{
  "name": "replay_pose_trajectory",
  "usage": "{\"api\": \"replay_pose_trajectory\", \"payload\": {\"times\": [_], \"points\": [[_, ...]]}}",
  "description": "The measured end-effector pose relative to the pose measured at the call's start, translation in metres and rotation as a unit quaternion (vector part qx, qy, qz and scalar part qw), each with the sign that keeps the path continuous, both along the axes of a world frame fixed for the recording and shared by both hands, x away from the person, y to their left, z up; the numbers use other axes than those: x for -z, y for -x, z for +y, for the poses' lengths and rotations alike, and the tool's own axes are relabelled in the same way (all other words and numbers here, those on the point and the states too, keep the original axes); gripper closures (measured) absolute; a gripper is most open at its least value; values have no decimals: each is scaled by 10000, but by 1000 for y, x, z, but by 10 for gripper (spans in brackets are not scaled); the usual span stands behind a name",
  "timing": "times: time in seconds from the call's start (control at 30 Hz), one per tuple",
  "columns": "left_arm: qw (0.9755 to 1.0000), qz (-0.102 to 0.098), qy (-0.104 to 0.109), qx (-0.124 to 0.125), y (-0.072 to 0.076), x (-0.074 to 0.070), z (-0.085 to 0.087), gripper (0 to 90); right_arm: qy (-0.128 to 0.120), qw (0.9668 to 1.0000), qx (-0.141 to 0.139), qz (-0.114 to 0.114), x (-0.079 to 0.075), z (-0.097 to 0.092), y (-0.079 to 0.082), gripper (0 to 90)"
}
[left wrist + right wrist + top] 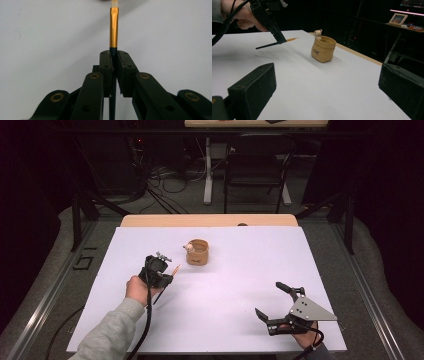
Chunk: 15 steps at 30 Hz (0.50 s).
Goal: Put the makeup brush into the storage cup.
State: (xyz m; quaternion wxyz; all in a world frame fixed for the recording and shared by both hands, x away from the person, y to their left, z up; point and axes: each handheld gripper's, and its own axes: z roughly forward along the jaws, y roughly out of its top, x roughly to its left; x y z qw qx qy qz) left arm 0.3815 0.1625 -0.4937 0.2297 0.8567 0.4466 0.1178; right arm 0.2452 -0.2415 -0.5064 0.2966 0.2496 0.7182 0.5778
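My left gripper (167, 279) is shut on a thin paintbrush (114, 30) with a dark handle, a gold ferrule and a pale tip. It holds the brush above the white table, left of centre; the paintbrush (277, 42) points toward a tan sack-shaped pot (197, 252) with a small bear figure on its rim. The pot (323, 49) stands upright at the table's middle back. My right gripper (274, 300) is open near the front right edge, with nothing between its fingers (253, 87).
The white table top (240, 285) ends in a wooden strip (210, 220) at the back. A chair and cables (255, 170) stand on the floor beyond the table. A picture frame (399, 19) sits on a far shelf.
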Motion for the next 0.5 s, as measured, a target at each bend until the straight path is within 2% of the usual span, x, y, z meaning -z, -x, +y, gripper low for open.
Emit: {"api": "replay_pose_trajectory", "payload": {"times": [0.27,0.5], "points": [[9990,-403,151,108,6,-7,2,832,-47,10000,9,72,0,-1,-2,7],[9953,-852,433,180,15,-15,6,832,-9,9999,14,135,1,-2,-3,7]]}}
